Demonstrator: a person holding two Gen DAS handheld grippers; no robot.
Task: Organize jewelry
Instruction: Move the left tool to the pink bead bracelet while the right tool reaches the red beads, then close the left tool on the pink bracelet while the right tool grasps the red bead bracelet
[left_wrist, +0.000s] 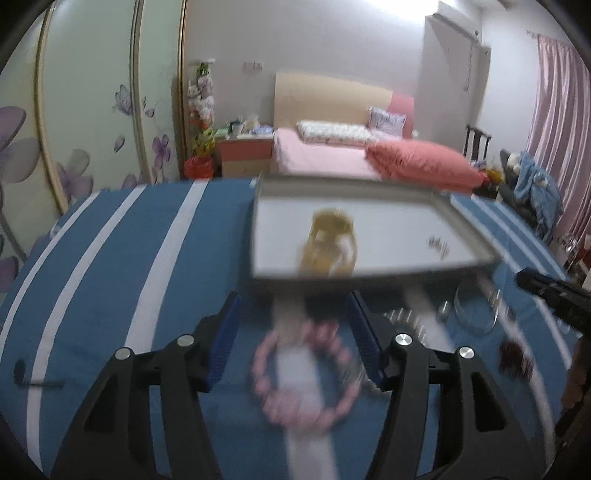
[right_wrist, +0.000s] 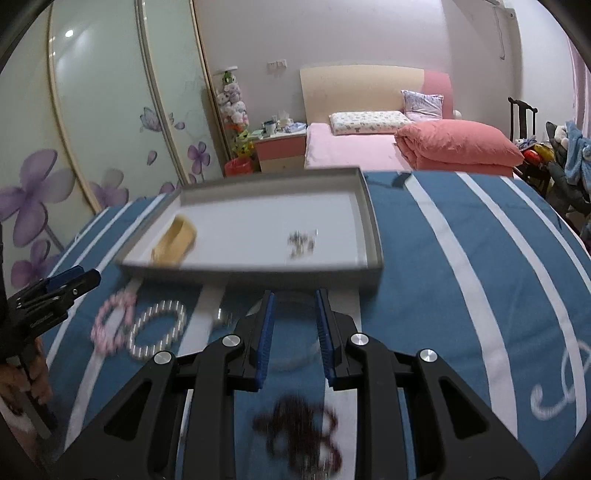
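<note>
— Tray (right_wrist: 371, 225) first, since everything hangs off it: grey, shallow, white inside, lying on the blue striped cloth (right_wrist: 436, 295). What's in it?

— Two things. A yellowish bangle-like piece (right_wrist: 173, 240) lies toward the tray's left end, and a small cluster of dark and silvery bits (right_wrist: 301, 242) toward its right end, well apart from each other. Both are blurred, so I can't tell you more.

— And outside the tray?

— All on the cloth in front of its near wall. A pink bead bracelet (right_wrist: 110, 321) off the tray's near-left corner, with a pearly white bead bracelet (right_wrist: 157, 330) touching its right side. A clear ring (right_wrist: 291, 332), glassy, just before the middle of the near wall. A dark red beaded piece (right_wrist: 299, 432) farther out from the tray, lying in a tangle.

— The grippers?

— The left gripper (left_wrist: 295, 339) hangs over the pink bracelet, blue pads spread wide, nothing pinched; the bracelet lies loose on the cloth below. The right gripper (right_wrist: 295, 336) sits in front of the tray's near wall with a narrow gap between its pads, which frame the clear ring without pressing it. The dark red piece lies under that gripper's body.
</note>
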